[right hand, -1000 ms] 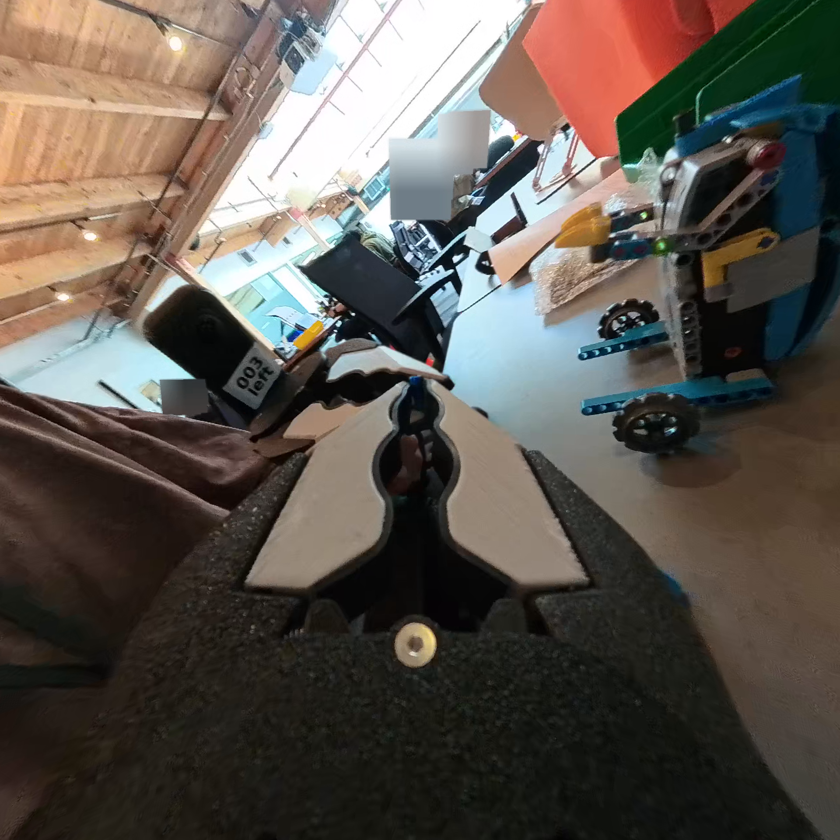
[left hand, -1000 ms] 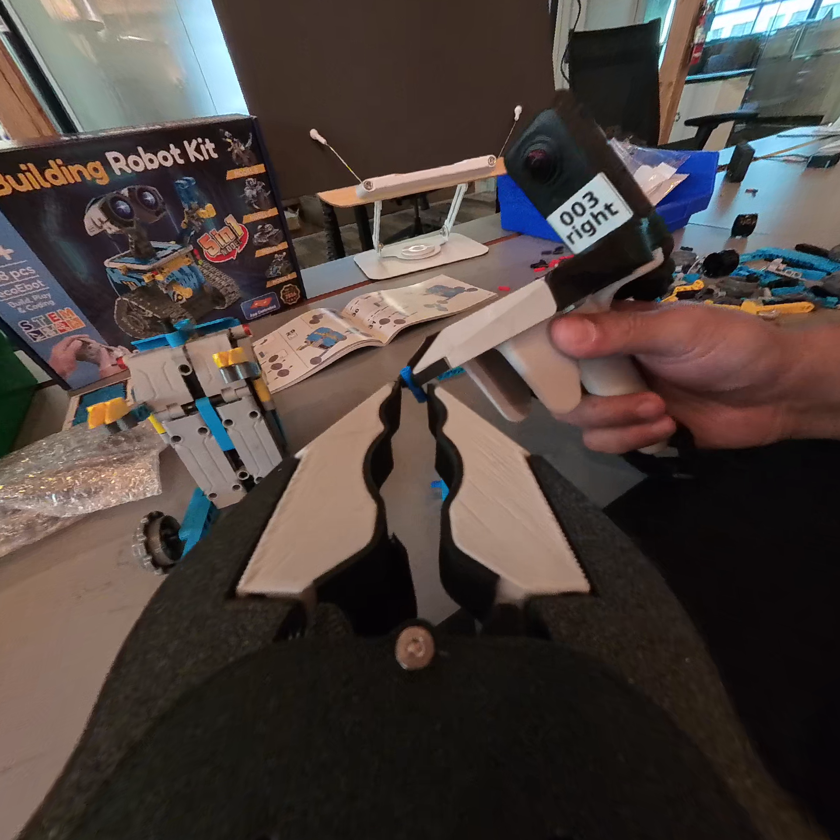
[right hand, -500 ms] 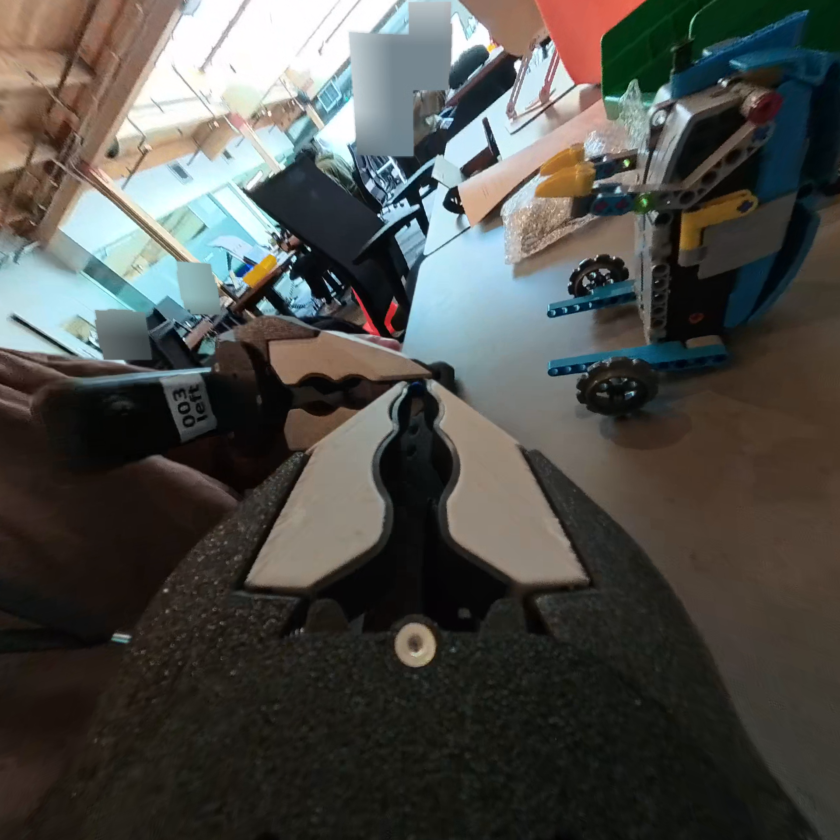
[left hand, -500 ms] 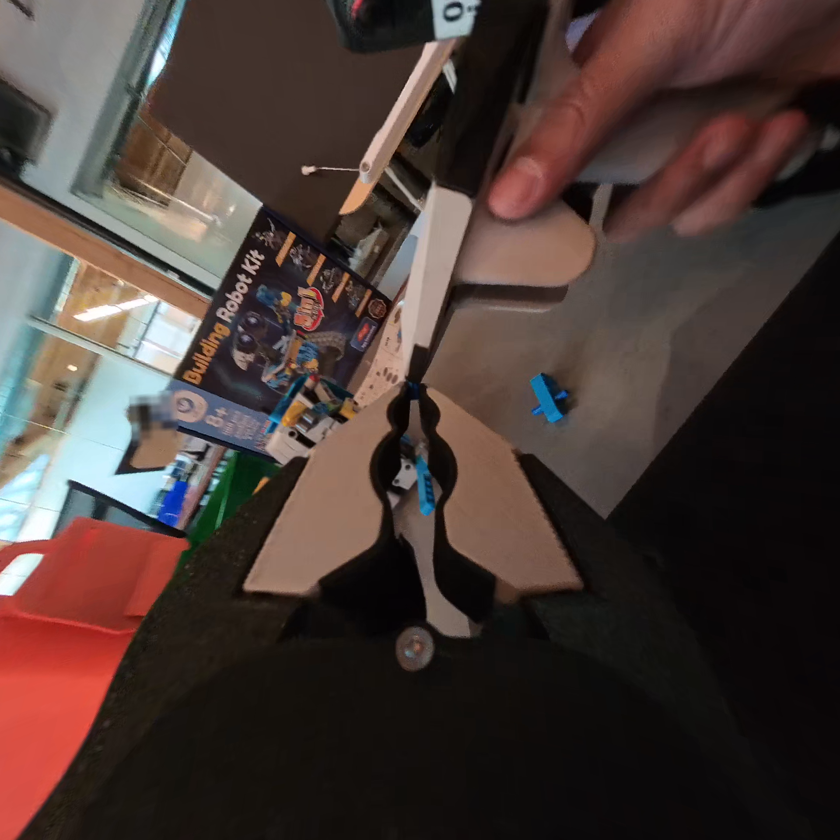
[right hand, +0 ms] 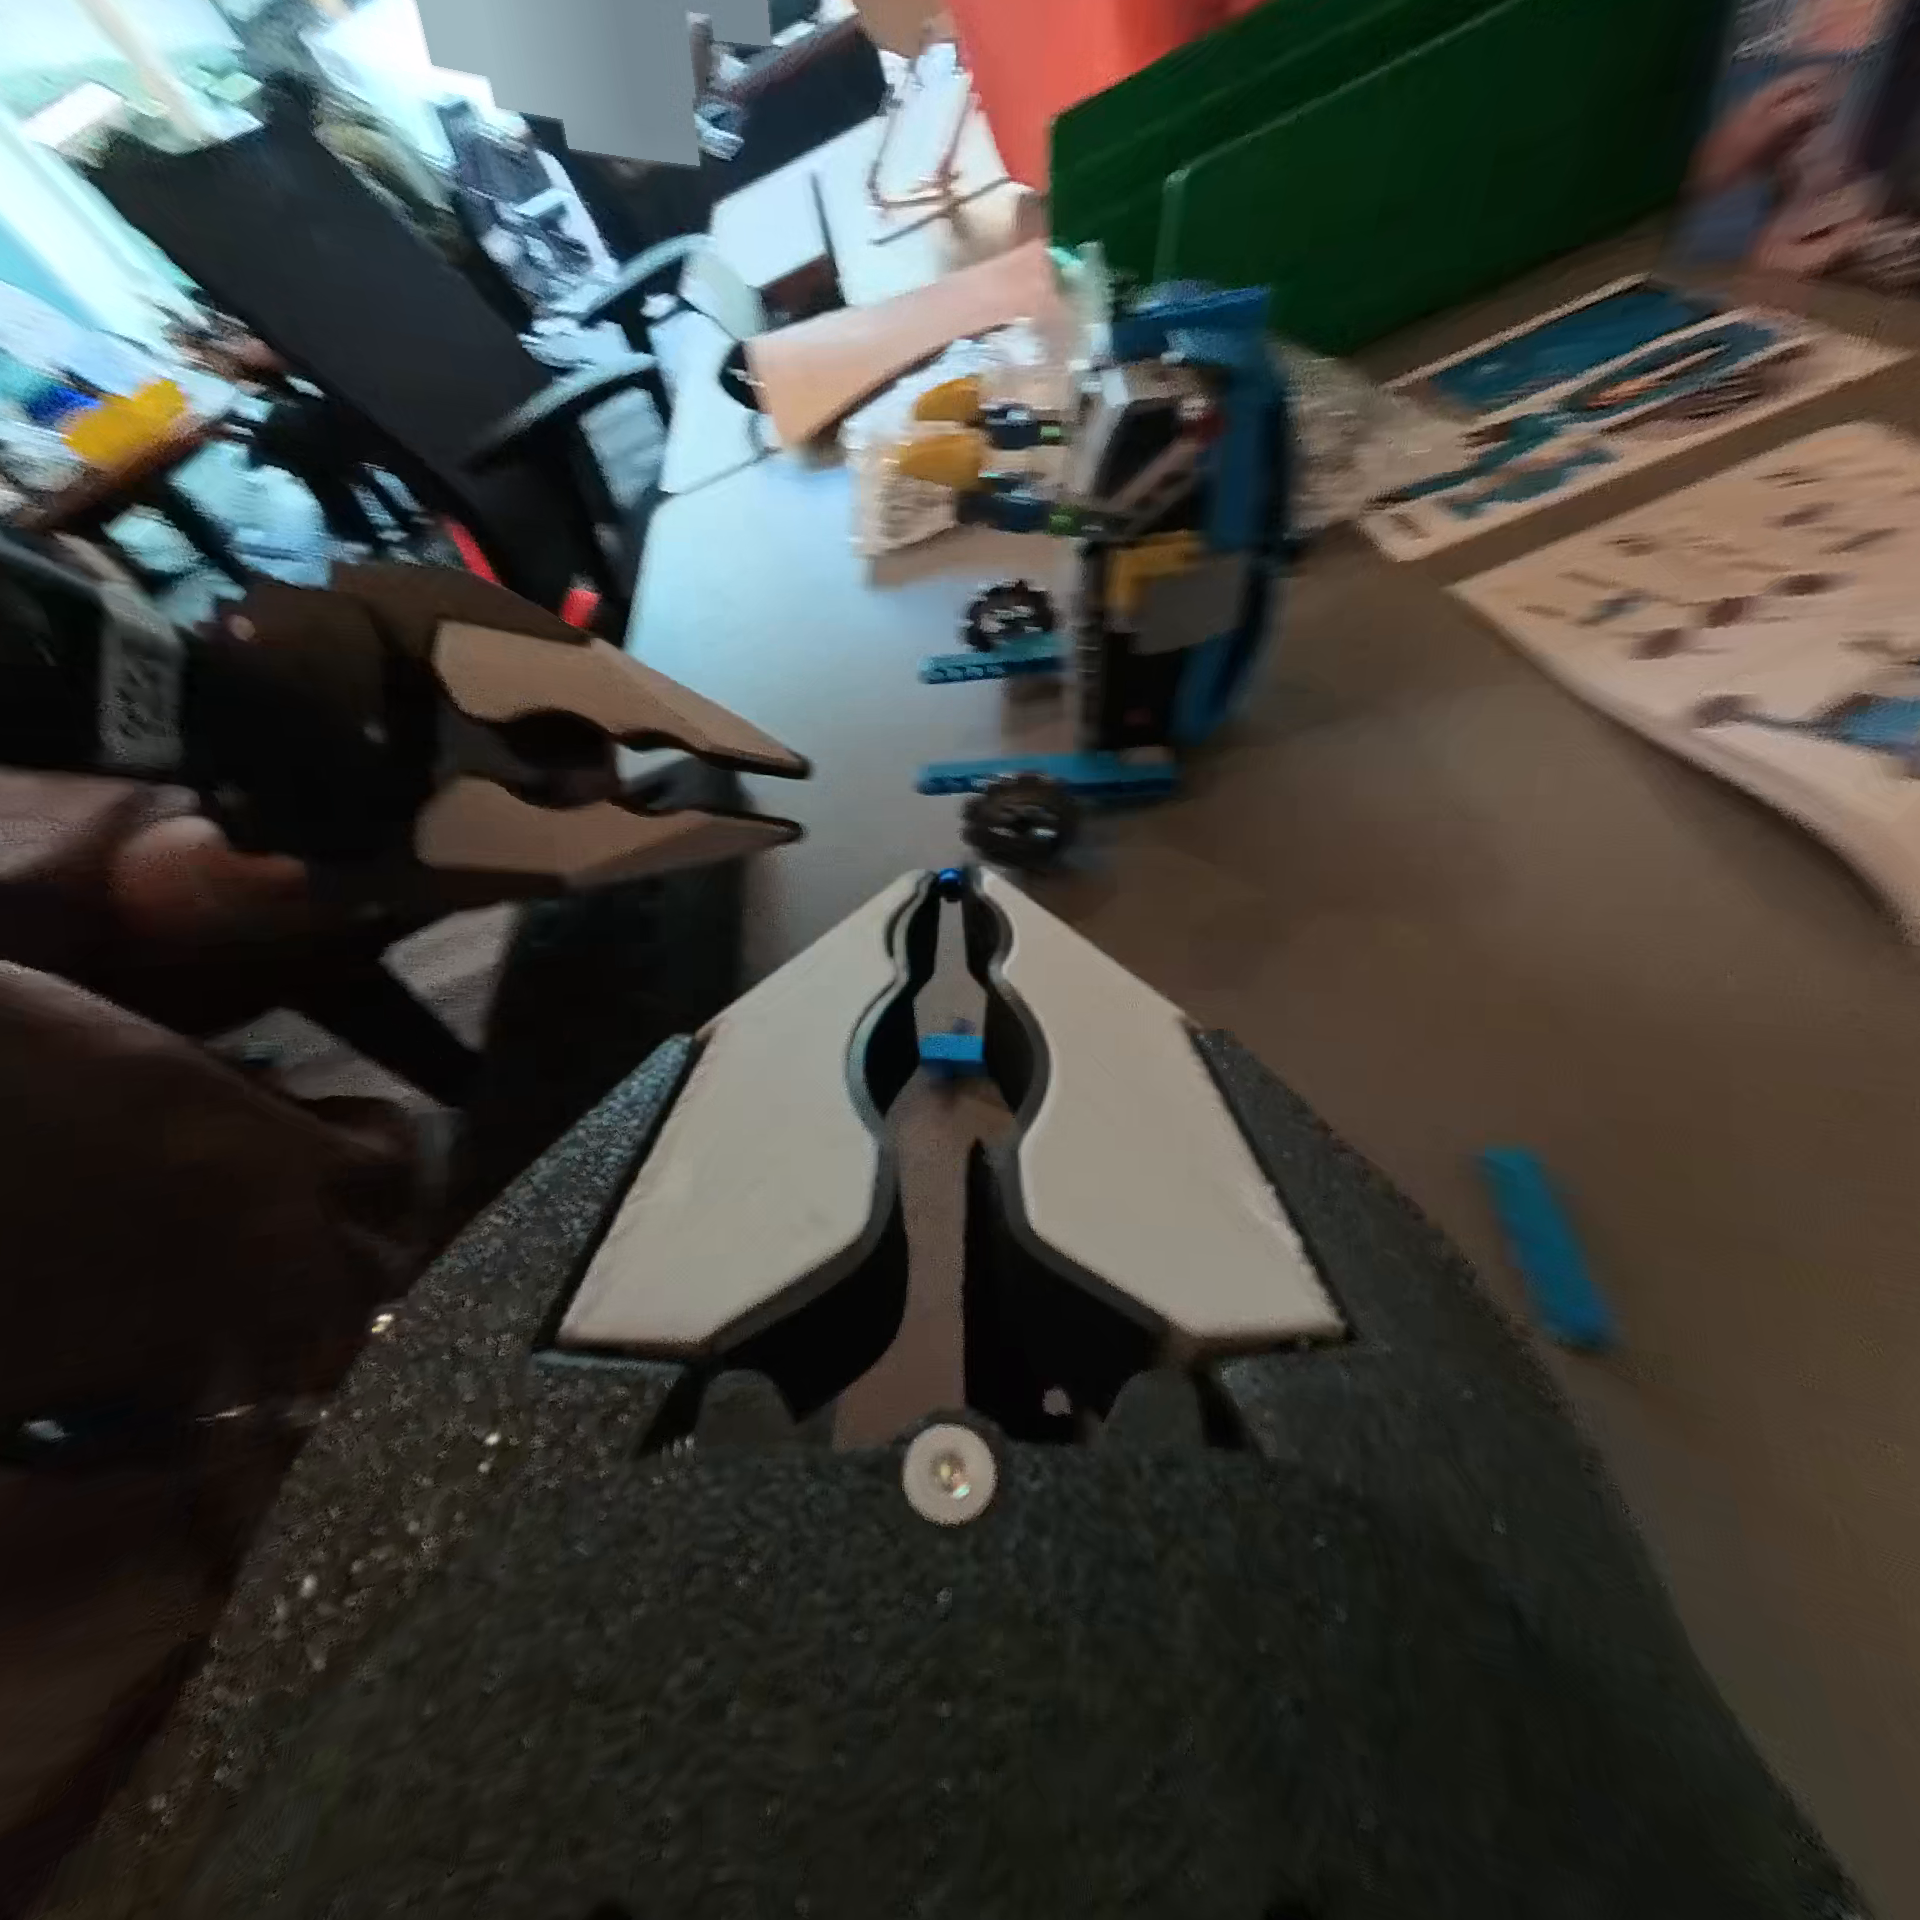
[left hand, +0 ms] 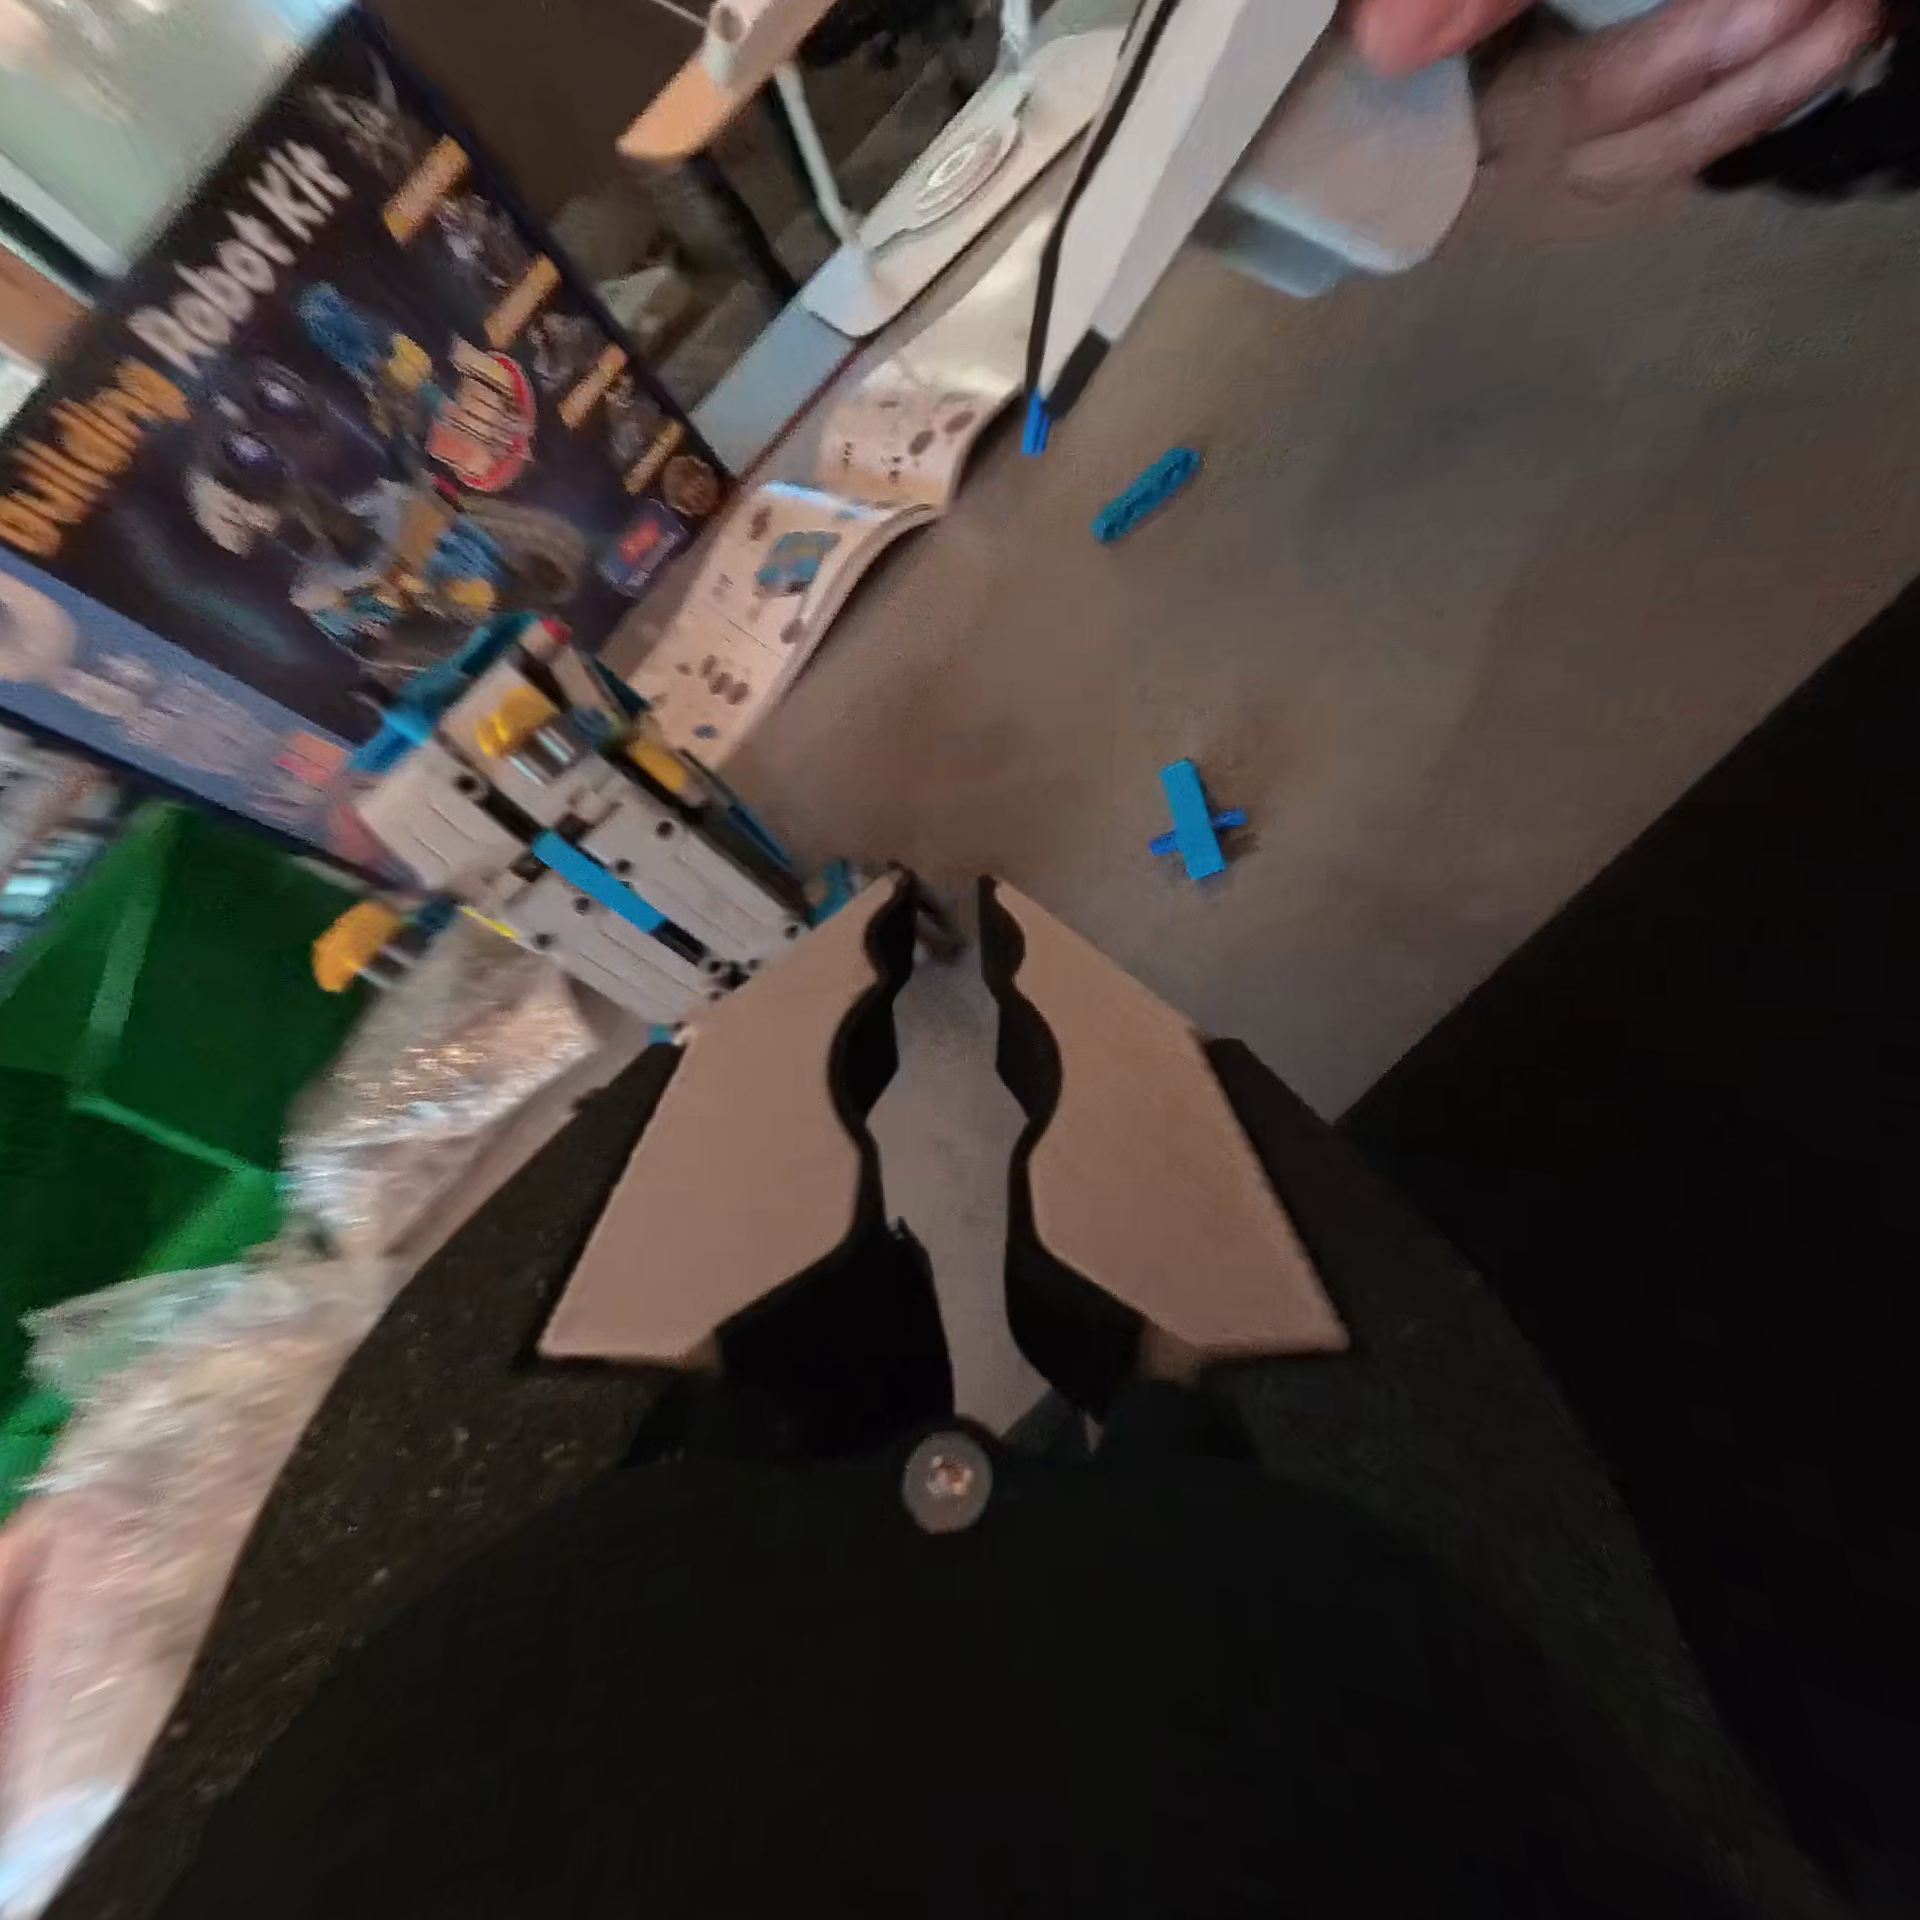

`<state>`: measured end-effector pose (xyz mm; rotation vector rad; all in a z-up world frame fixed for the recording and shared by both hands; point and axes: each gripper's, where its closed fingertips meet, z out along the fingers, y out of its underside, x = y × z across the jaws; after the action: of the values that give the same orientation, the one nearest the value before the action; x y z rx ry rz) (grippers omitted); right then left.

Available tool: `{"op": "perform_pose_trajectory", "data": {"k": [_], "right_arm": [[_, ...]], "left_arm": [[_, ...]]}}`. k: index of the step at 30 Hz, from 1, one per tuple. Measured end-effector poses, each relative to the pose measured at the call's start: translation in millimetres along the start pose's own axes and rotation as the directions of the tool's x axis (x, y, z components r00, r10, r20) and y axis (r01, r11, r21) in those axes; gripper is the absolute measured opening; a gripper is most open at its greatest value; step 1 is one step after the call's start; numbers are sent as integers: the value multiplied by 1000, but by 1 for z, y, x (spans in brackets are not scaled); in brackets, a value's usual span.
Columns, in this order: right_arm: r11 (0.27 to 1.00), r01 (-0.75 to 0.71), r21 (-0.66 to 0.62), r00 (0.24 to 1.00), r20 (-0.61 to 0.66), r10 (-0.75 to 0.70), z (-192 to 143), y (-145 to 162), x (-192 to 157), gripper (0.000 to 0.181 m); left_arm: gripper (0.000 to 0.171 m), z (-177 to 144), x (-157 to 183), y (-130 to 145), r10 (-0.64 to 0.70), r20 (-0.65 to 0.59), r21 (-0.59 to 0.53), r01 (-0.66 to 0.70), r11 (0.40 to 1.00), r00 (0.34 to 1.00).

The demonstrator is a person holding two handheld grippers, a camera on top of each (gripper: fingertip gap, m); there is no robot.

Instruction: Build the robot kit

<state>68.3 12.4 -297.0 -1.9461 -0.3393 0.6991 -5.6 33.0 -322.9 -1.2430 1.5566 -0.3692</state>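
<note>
The right tool (right hand: 948, 885) pinches a small blue pin (right hand: 948, 883) at its very tips; so slight a hold could let it slip. The left tool (left hand: 940, 902), empty and slightly apart, hangs near the toy robot (left hand: 582, 842) on the tabletop (left hand: 1455, 623).

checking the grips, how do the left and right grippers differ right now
The left gripper has its fingertips apart with nothing between them; the right gripper is shut on a small blue piece. The left points toward the toy robot; the right sits above the table, farther from it. Both share pale fingers with wavy black inner edges.
</note>
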Motion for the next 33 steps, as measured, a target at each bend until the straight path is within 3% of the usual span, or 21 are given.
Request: {"op": "perform_pose_trajectory", "data": {"k": [3,8,12,18,24,33], "right_arm": [[1000,20,18,994,-106,-18,-18,-1,29,4],[996,-31,83,991,-127,41,-32,-8,44,4],[994,-44,96,993,-105,54,-32,-10,41,5],[995,-29,94,993,-110,40,-34,-12,38,4],[991,-73,109,992,-96,83,-37,-12,43,4],[992,-91,93,992,-78,98,-32,-7,42,5]], "left_arm": [[11,2,17,6,-140,-210,-24,138,990,968],[21,9,26,10,-238,-336,-109,214,971,911],[15,16,35,15,-283,-384,-193,223,955,879],[14,28,59,9,-529,-482,-389,370,844,699],[15,36,66,18,-558,-455,-460,354,815,694],[15,35,84,7,-502,-521,-435,290,852,690]]}}
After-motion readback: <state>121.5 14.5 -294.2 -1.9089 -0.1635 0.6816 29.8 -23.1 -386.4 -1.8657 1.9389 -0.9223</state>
